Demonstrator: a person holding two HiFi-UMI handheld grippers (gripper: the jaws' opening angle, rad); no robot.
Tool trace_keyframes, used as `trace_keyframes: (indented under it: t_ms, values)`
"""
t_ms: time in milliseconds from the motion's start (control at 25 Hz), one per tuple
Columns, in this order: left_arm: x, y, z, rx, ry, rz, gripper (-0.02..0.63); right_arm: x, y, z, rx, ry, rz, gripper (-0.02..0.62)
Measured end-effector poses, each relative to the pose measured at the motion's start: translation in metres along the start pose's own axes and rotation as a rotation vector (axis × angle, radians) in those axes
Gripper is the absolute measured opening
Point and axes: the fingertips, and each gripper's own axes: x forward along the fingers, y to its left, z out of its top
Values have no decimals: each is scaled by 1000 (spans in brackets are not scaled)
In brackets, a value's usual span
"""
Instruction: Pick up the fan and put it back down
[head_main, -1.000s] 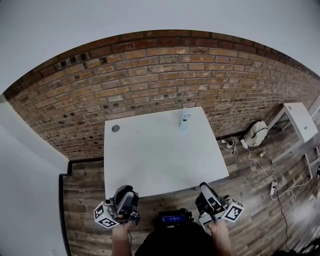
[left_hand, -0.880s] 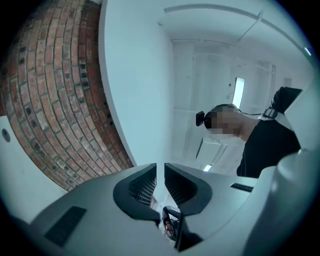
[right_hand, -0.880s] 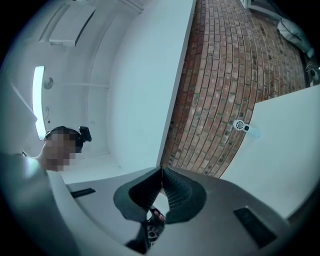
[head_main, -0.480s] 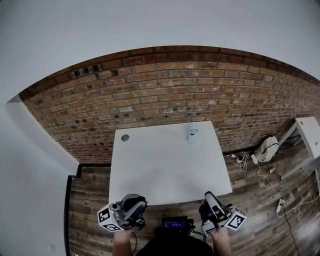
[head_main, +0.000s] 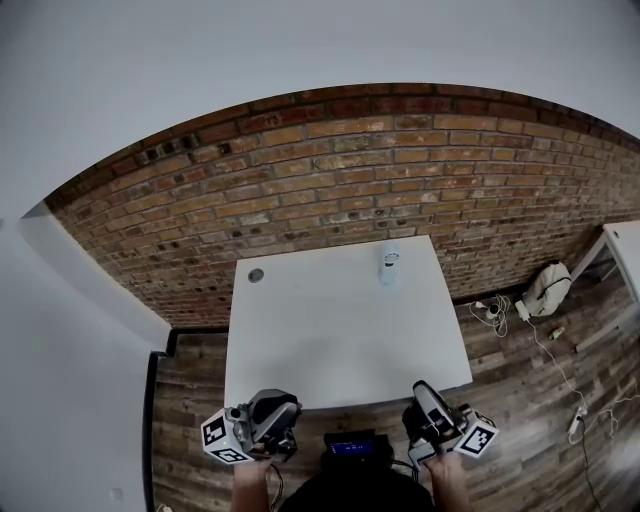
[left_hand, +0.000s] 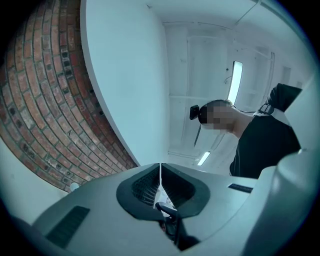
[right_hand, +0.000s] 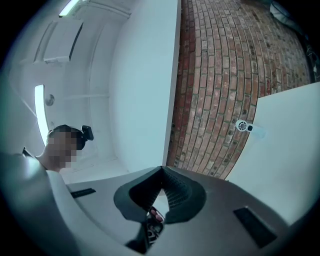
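A small white fan (head_main: 389, 265) stands upright near the far right edge of the white table (head_main: 330, 330); the right gripper view shows the fan (right_hand: 243, 126) small and far off against the brick wall. My left gripper (head_main: 283, 420) is held close to the body below the table's near edge, jaws shut with nothing between them. In its own view the left gripper (left_hand: 160, 167) points up at the wall and ceiling. My right gripper (head_main: 422, 402) is also near the table's front edge, far from the fan, and the right gripper (right_hand: 161, 170) has its jaws together, empty.
A brick wall (head_main: 330, 170) runs behind the table. A round cable hole (head_main: 256, 275) sits at the table's far left corner. On the wooden floor to the right lie cables (head_main: 492, 310) and a white bag (head_main: 548, 288). A small device with a blue screen (head_main: 348, 446) is at my chest.
The head view has shifted, so the table and fan sit further right and lower. Both grippers have drifted slightly lower and rightward in the frame, still before the table edge.
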Motion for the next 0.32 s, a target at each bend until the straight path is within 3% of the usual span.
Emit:
trace_keyframes:
  t_ms: [320]
  values:
    - [5,0,1,-2,11,-13,15,6,5,-2,-5,4,11,6]
